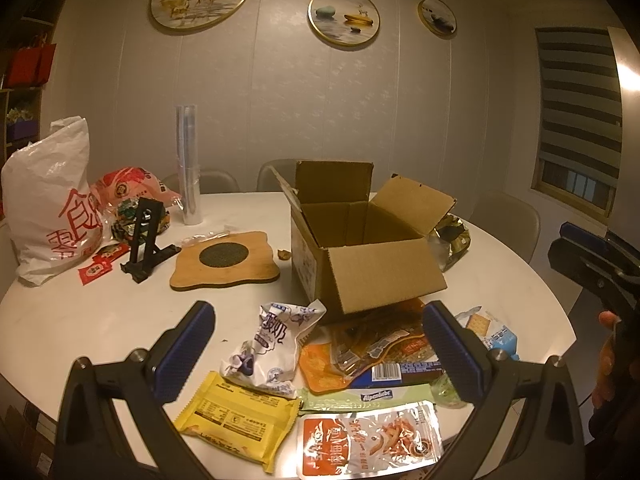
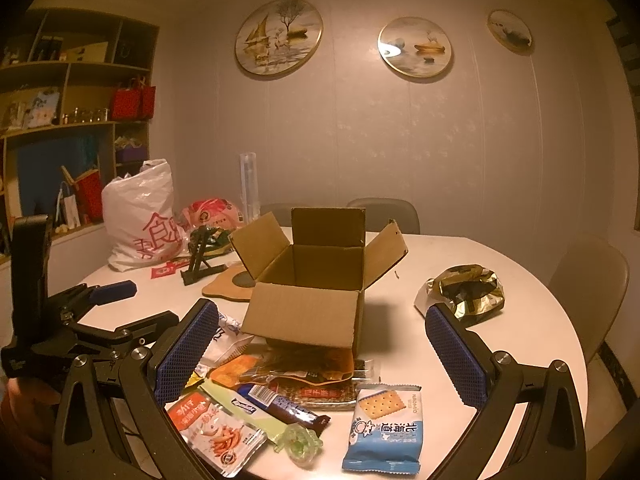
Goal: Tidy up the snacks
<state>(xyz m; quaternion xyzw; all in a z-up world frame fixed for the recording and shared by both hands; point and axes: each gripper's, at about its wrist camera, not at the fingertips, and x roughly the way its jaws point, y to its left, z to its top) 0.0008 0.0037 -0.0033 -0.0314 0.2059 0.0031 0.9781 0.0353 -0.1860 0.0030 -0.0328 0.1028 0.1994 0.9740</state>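
An open cardboard box (image 1: 360, 248) (image 2: 316, 284) stands mid-table with its flaps spread. Snack packets lie in front of it: a yellow packet (image 1: 240, 420), a white-blue pouch (image 1: 272, 344), an orange pouch (image 1: 360, 356) (image 2: 280, 368), a red-and-clear fish snack (image 1: 368, 440) (image 2: 216, 432), a green bar (image 1: 360, 396) (image 2: 240, 404) and a blue cracker packet (image 2: 384, 428) (image 1: 492, 328). My left gripper (image 1: 318, 344) hovers open over the pile, holding nothing. My right gripper (image 2: 320, 354) also hangs open above the packets, empty. Each gripper shows at the edge of the other view.
A white plastic bag (image 1: 48, 200) (image 2: 140, 216), a red snack bag (image 1: 128, 188), a black stand (image 1: 148, 240), a wooden trivet (image 1: 224, 260) and a tall clear cup stack (image 1: 188, 164) sit at the left. A crumpled gold wrapper (image 2: 468, 288) lies right of the box. Chairs ring the round table (image 1: 80, 320).
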